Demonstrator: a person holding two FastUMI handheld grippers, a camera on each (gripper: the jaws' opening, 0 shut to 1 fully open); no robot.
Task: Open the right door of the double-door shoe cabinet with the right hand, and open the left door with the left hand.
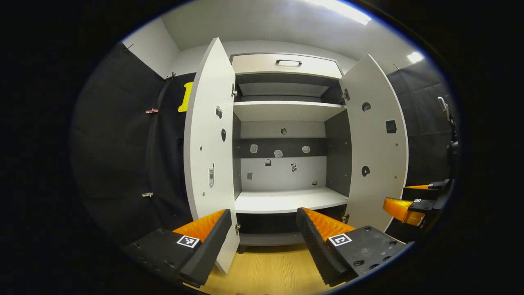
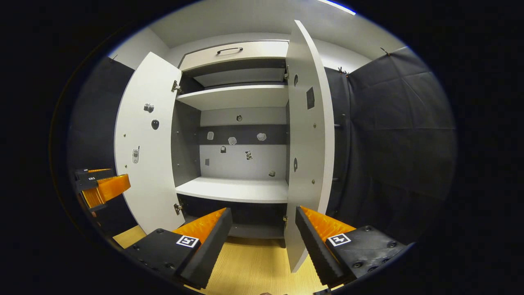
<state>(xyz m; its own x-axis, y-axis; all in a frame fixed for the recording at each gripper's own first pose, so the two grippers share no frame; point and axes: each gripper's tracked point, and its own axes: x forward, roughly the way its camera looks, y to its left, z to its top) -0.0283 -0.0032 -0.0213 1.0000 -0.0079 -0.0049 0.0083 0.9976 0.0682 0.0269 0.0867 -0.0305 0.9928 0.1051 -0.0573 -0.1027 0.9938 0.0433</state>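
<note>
The white shoe cabinet point(image 1: 286, 110) stands with both doors swung wide. In the left gripper view the left door point(image 1: 208, 135) hangs just behind my left gripper's point(image 1: 264, 211) left finger, and the right door point(image 1: 376, 143) stands farther right. My left gripper is open and holds nothing. The right gripper point(image 1: 395, 195) shows beside the right door's outer edge, jaws apart. In the right gripper view the right door point(image 2: 311, 143) stands edge-on, close to the right finger of my open right gripper point(image 2: 264, 211). The left door point(image 2: 143, 155) and the left gripper point(image 2: 120, 175) sit at the left.
Inside are two bare white shelves point(image 1: 286, 200) and a back panel point(image 1: 282, 172) with small stickers. A drawer with a dark handle point(image 1: 288, 62) tops the cabinet. Wooden floor point(image 1: 266, 270) lies below the fingers. Black cloth walls point(image 2: 389, 135) close in on both sides.
</note>
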